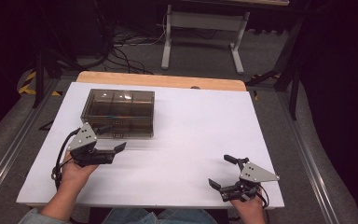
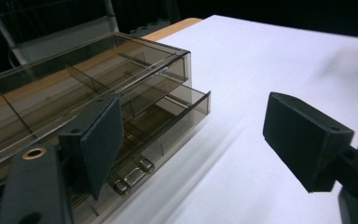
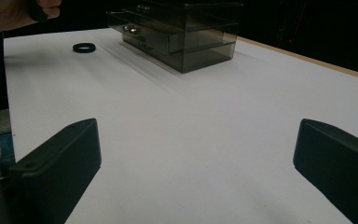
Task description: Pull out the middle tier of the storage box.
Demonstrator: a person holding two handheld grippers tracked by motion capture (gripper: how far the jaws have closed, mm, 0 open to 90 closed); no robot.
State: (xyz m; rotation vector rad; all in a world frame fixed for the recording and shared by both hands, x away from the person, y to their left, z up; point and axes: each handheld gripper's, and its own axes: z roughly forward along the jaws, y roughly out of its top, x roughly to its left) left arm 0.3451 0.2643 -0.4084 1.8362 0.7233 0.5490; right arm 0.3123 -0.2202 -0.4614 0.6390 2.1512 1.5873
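Drawer box (image 1: 118,112): we are finding it sitting on the white table's (image 1: 191,140) far left, lower drawer (image 2: 168,116) slightly out (handle showing)
Left gripper (image 1: 112,140): jaws standing apart, holding nothing; just beside the drawer
Right gripper (image 1: 223,171): gaping wide, empty; well apart

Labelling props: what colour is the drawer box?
Smoky see-through brown drawer box; clearest in the left gripper view.

Smoky brown see-through drawer box (image 1: 118,112) with little silver knobs (image 2: 133,177), sitting on a plain white desk (image 1: 191,140) with a light wood strip along the far edge. Both tongs, left (image 1: 113,148) and right (image 1: 223,172), are matte black with grey plates. Black ring (image 3: 84,47) too.
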